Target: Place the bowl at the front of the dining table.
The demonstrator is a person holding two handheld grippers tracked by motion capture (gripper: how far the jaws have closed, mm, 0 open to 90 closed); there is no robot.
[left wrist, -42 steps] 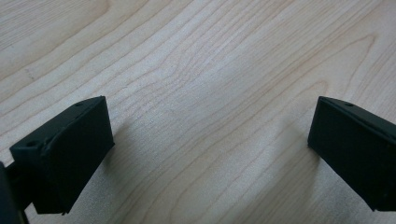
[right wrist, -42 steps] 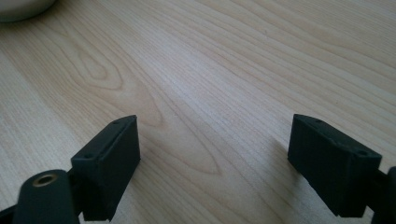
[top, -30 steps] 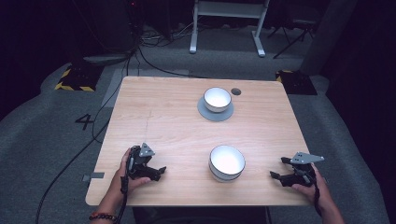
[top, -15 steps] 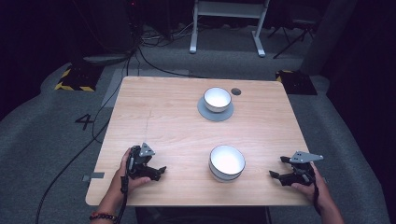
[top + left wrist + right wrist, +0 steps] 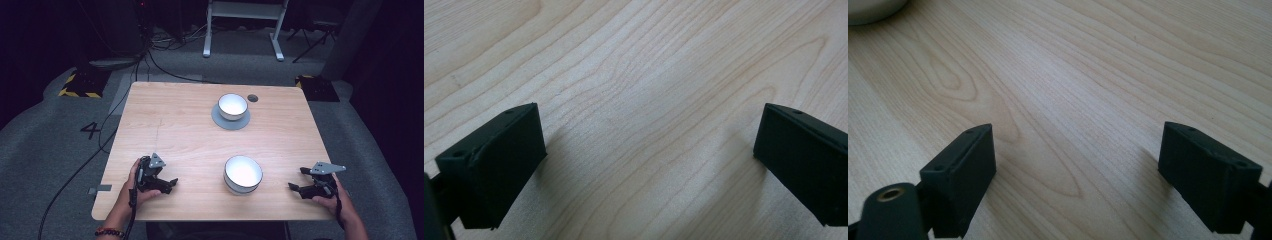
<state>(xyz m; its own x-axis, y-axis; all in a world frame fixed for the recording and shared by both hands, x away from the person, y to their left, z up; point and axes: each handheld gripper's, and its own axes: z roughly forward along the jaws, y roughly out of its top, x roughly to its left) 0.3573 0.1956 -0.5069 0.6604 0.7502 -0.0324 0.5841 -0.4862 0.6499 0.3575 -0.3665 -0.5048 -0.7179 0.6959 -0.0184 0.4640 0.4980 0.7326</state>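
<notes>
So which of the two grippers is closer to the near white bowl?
Right, narrowly. The right gripper rests on the table to the right of the near bowl; the left gripper rests slightly farther off on its left.

Light wooden table (image 5: 170,125) on grey carpet floor (image 5: 55,165), pale wood grain, dark round grommet (image 5: 253,98) near far edge. Room dark beyond table; light falls mainly on tabletop. White number 4 (image 5: 92,130) marked on floor left of table. Black cables (image 5: 107,125) trail across floor from far left toward table's near left corner. 2 yellow-black hazard-striped blocks, 1 far left (image 5: 80,85), 1 far right (image 5: 315,86). White metal frame (image 5: 245,27) on feet stands at back.
</notes>
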